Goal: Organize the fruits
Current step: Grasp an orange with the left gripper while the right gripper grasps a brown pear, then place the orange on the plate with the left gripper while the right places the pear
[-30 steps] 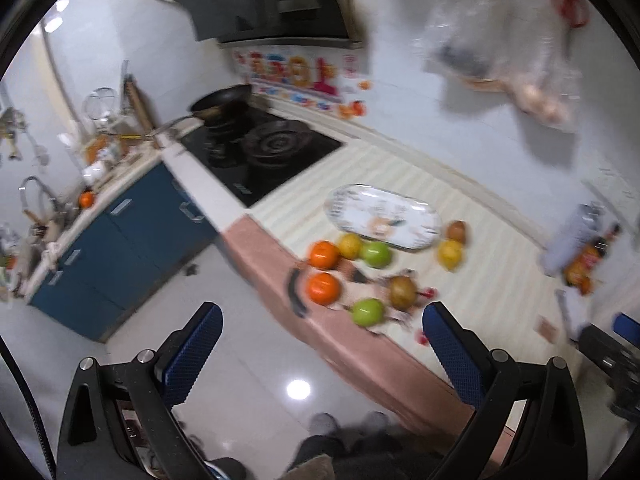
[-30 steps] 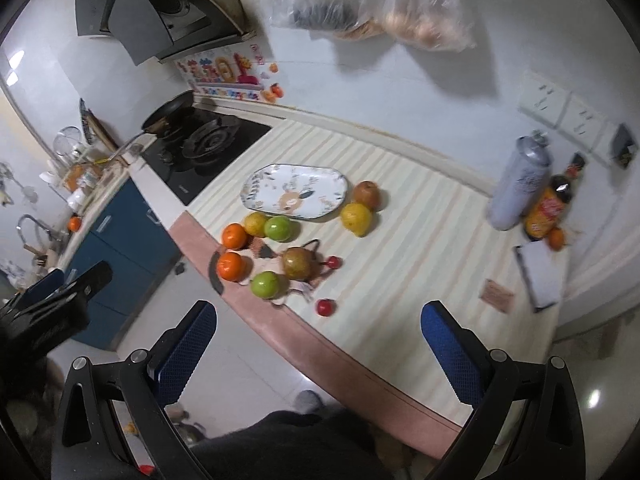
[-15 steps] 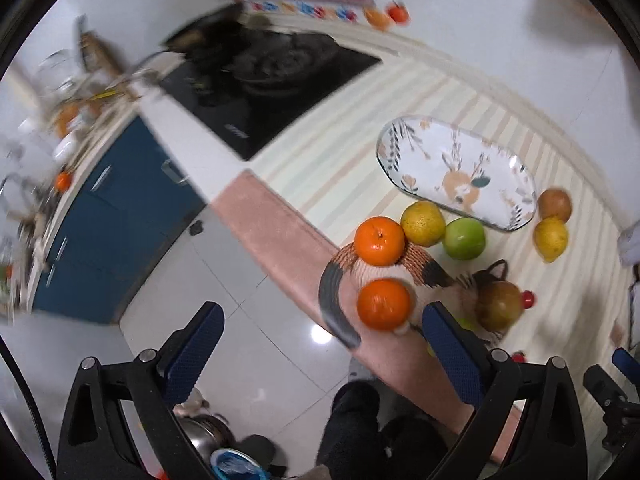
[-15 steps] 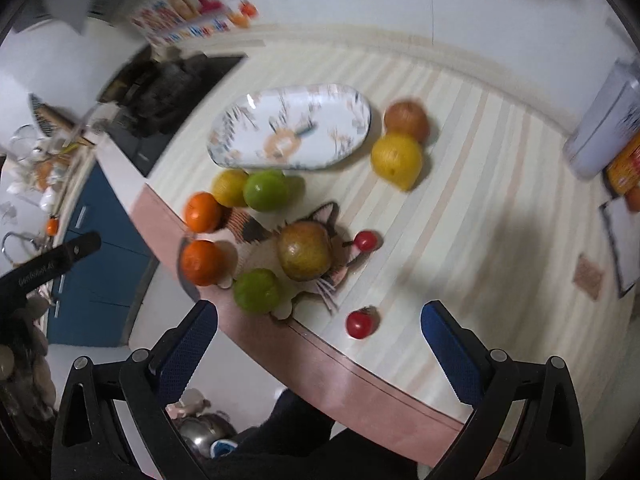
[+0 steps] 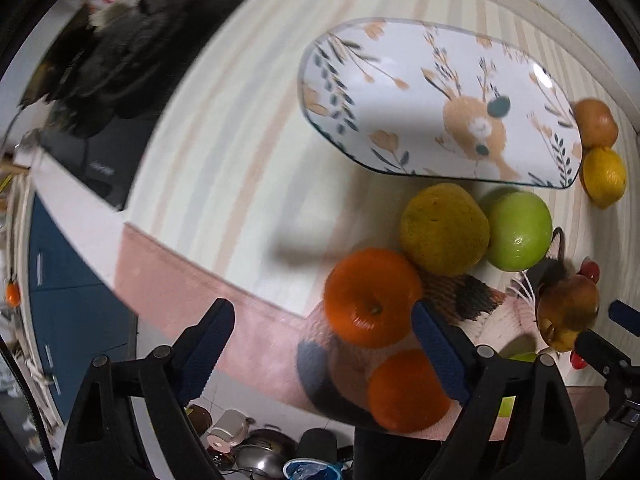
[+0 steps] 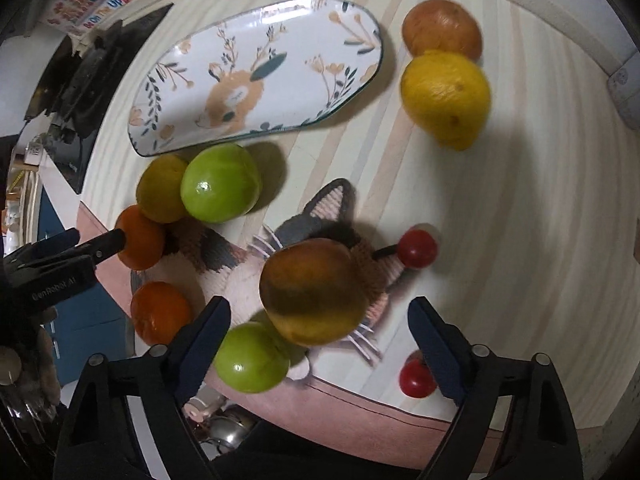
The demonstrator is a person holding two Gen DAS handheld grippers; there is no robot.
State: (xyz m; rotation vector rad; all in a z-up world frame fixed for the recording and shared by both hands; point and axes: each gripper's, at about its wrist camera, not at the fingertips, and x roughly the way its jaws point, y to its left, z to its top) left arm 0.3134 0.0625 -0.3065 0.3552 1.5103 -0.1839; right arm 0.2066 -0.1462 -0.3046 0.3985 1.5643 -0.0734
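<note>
Only the right wrist shows both tomatoes (image 6: 417, 376) (red).

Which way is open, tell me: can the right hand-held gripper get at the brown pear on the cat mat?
Probably yes. The right hand-held gripper is open, its jaws just narrowing, with nothing gripped. The brown pear lies bare-topped ahead on the cat mat. Only the green apple crowds one finger.

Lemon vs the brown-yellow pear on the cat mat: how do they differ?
The lemon is bright, even yellow; the pear is mottled brown and yellow. The lemon lies on the bare striped counter against a brown-orange fruit, beyond the plate's end; the pear sits on the cat mat. The pear lies just ahead of the right gripper's open jaws; the lemon lies far off. Neither is on the plate.
</note>
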